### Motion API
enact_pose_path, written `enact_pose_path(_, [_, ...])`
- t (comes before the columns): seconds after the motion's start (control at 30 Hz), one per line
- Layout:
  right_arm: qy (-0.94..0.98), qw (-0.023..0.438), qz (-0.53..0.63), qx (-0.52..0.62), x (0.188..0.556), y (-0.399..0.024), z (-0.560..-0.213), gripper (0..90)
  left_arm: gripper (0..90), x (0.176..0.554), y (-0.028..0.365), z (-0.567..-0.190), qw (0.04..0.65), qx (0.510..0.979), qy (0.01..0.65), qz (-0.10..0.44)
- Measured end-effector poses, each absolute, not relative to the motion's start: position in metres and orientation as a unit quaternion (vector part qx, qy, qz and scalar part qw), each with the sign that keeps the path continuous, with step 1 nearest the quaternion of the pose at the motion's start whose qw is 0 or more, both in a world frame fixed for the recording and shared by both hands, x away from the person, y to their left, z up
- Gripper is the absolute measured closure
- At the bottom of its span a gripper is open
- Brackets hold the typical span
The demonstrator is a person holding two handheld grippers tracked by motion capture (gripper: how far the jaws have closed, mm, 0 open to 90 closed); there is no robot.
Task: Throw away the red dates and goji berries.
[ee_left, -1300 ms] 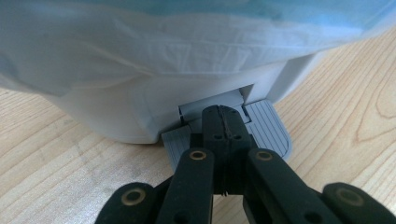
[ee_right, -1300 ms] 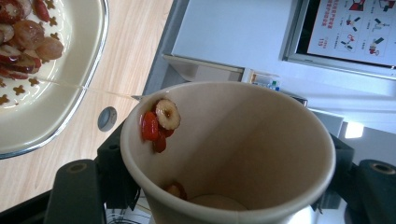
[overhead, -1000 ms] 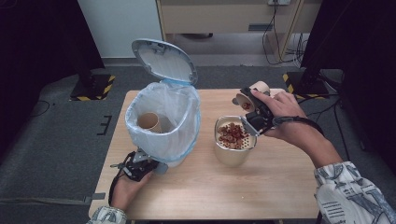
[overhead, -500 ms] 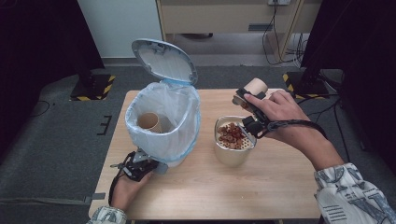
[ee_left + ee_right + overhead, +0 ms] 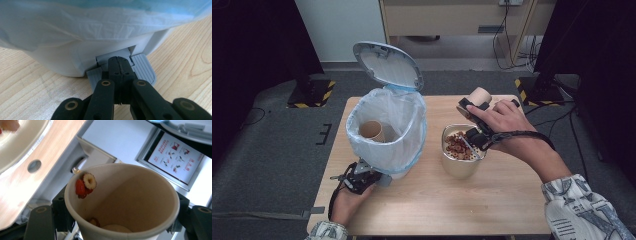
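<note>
A white pedal bin (image 5: pixel 387 150) lined with a thin bag stands at the table's left, its lid (image 5: pixel 387 65) raised. A paper cup (image 5: pixel 372 130) lies inside it. My left gripper (image 5: pixel 367 176) is shut, and its tips (image 5: pixel 119 63) rest on the grey pedal (image 5: pixel 145 70) at the bin's foot (image 5: pixel 75 57). My right gripper (image 5: pixel 472 107) is shut on another paper cup (image 5: pixel 479 96), tipped on its side above a metal bowl (image 5: pixel 459 167) of dried red fruit slices (image 5: pixel 457 146). In the right gripper view the cup (image 5: pixel 140 195) is nearly empty, with a few slices (image 5: pixel 86 185) stuck to its inner wall.
The wooden table (image 5: pixel 512 210) has bare room in front of and right of the bowl. A cabinet (image 5: pixel 452 15) stands beyond the table's far edge. Cables (image 5: pixel 512 45) trail on the grey floor. Dark stands with striped bases (image 5: pixel 312 92) flank the table.
My right gripper has edged slightly left with the tipped cup over the bowl. The left gripper has stayed on the pedal and the lid has stayed up.
</note>
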State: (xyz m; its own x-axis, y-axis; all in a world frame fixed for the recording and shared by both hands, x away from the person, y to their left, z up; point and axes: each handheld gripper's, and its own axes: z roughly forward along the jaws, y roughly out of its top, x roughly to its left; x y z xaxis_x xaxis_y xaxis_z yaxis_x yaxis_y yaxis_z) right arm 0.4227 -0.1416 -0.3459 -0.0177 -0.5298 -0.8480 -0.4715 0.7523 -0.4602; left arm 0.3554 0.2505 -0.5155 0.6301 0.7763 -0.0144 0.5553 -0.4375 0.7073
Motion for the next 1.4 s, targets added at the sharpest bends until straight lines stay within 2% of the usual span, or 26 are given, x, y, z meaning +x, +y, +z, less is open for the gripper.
enact_pose_path(0.07, [0.717, 0.596, -0.031, -0.36, 0.423, -0.141, -0.348, 28.0, 90.0, 0.355, 0.251, -0.516, 0.349, 0.833, 0.4, 0.158])
enact_pose_path(0.4, [0.71, 0.618, -0.024, -0.337, 0.423, -0.151, -0.345, 28.0, 90.0, 0.355, 0.251, -0.515, 0.348, 0.833, 0.4, 0.159])
enact_pose_path(0.53, [0.714, 0.607, -0.03, -0.347, 0.422, -0.148, -0.35, 27.9, 90.0, 0.355, 0.251, -0.515, 0.349, 0.833, 0.4, 0.159])
enact_pose_path(0.9, [0.716, 0.617, -0.023, -0.325, 0.425, -0.15, -0.348, 27.9, 90.0, 0.355, 0.251, -0.515, 0.349, 0.833, 0.4, 0.158])
enact_pose_path(0.93, [0.726, 0.581, -0.04, -0.365, 0.42, -0.142, -0.361, 28.0, 90.0, 0.355, 0.251, -0.516, 0.349, 0.833, 0.4, 0.158])
enact_pose_path(0.97, [0.721, 0.567, -0.053, -0.395, 0.418, -0.139, -0.37, 28.0, 90.0, 0.355, 0.251, -0.516, 0.349, 0.832, 0.4, 0.158])
enact_pose_path(1.0, [0.721, 0.567, -0.053, -0.395, 0.418, -0.139, -0.37, 28.0, 90.0, 0.355, 0.251, -0.516, 0.349, 0.832, 0.4, 0.158])
enact_pose_path(1.07, [0.721, 0.598, -0.045, -0.347, 0.429, -0.144, -0.356, 28.6, 90.0, 0.355, 0.251, -0.515, 0.348, 0.833, 0.4, 0.159])
enact_pose_path(1.23, [0.722, 0.566, -0.063, -0.394, 0.421, -0.137, -0.372, 28.6, 90.0, 0.356, 0.251, -0.515, 0.35, 0.833, 0.4, 0.157])
enact_pose_path(1.27, [0.728, 0.583, -0.05, -0.357, 0.426, -0.142, -0.368, 28.6, 90.0, 0.355, 0.251, -0.515, 0.349, 0.833, 0.399, 0.158])
enact_pose_path(1.33, [0.726, 0.581, -0.051, -0.363, 0.428, -0.143, -0.368, 28.6, 90.0, 0.355, 0.251, -0.516, 0.349, 0.833, 0.399, 0.158])
enact_pose_path(1.4, [0.727, 0.56, -0.063, -0.392, 0.423, -0.14, -0.379, 28.6, 90.0, 0.355, 0.251, -0.515, 0.349, 0.833, 0.4, 0.158])
